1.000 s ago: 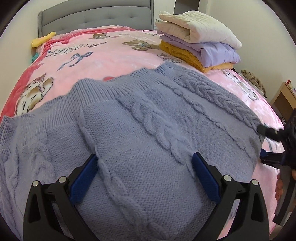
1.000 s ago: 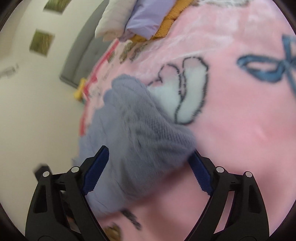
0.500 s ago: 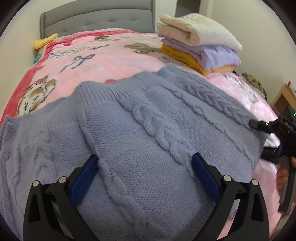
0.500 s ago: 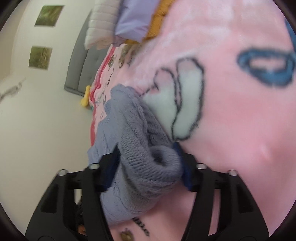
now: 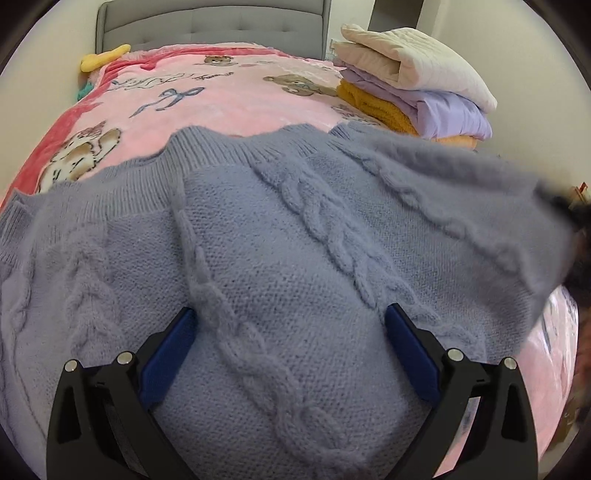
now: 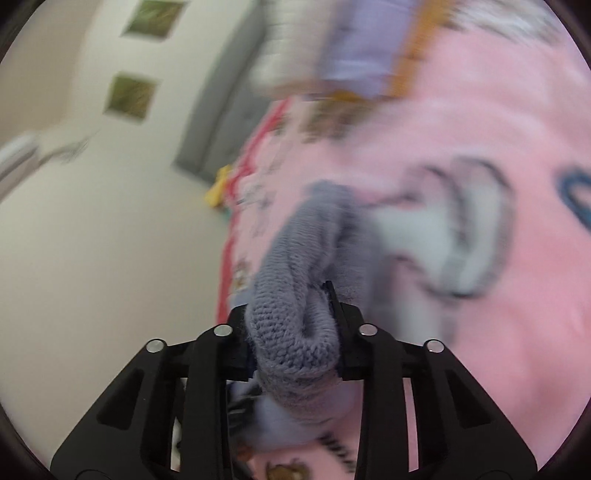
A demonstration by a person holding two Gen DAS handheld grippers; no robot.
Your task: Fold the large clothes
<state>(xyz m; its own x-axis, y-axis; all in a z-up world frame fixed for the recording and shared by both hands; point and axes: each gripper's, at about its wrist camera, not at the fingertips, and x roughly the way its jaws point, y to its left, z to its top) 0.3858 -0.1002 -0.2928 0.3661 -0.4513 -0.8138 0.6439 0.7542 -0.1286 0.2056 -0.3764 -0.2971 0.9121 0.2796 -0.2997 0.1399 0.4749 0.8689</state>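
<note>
A blue-grey cable-knit sweater (image 5: 295,240) lies spread over the pink blanket (image 5: 229,99) on the bed. My left gripper (image 5: 288,343) stands open low over the sweater's middle, with its blue pads (image 5: 166,350) resting wide apart on the knit. In the right wrist view my right gripper (image 6: 291,332) is closing on a bunched edge of the sweater (image 6: 295,258), and its pads press the fabric from both sides. That edge is lifted off the blanket. In the left wrist view the right gripper (image 5: 576,221) is a dark blur at the sweater's raised right corner.
A stack of folded clothes (image 5: 413,88), cream, lilac and mustard, sits at the far right of the bed. Behind the bed are a grey padded headboard (image 5: 214,26) and a yellow toy (image 5: 103,57). A wall with two small pictures (image 6: 129,96) stands to the left.
The right gripper's jaws went from wide apart to clamped on the sweater's edge and rose, lifting the right corner. The left gripper stayed in place.
</note>
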